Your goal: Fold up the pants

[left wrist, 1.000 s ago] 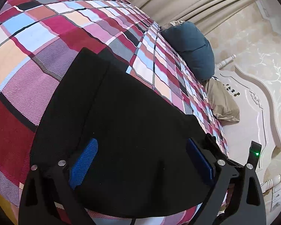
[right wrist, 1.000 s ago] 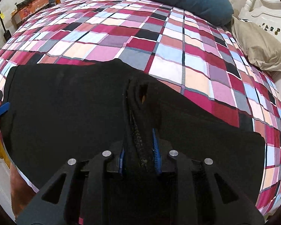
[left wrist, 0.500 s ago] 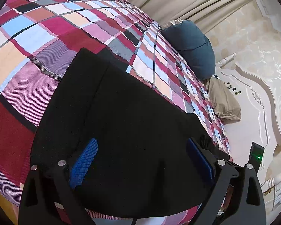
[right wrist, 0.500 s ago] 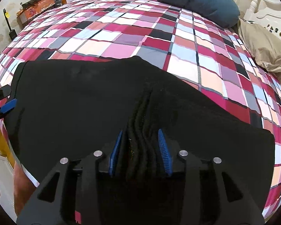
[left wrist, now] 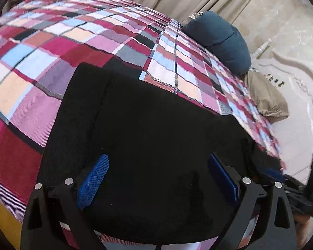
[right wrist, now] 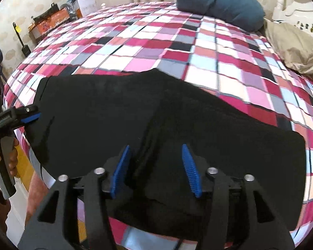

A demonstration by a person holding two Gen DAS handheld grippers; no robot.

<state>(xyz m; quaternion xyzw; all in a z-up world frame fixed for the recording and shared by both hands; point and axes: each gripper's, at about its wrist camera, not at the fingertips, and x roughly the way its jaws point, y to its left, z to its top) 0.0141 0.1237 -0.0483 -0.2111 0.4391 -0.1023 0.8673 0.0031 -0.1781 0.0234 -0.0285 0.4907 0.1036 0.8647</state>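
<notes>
Black pants (left wrist: pixel 148 137) lie flat on the plaid bed, near its front edge; they also fill the lower half of the right wrist view (right wrist: pixel 135 116). My left gripper (left wrist: pixel 157 179) is open and empty, hovering over one end of the pants. My right gripper (right wrist: pixel 155 166) is open over a soft ridge in the cloth near the pants' middle, holding nothing. The left gripper shows at the left edge of the right wrist view (right wrist: pixel 29 116), by the pants' end.
The plaid bedspread (right wrist: pixel 177 48) stretches away behind the pants. A dark teal pillow (right wrist: pixel 219 2) and a tan pillow (right wrist: pixel 292 48) lie at the white headboard (left wrist: pixel 292 95). Boxes and bags (right wrist: pixel 52 23) stand by the far wall.
My right gripper has opened and let go of the bunched fold of pants, which has dropped flatter. The left gripper stayed open and tilted up slightly.
</notes>
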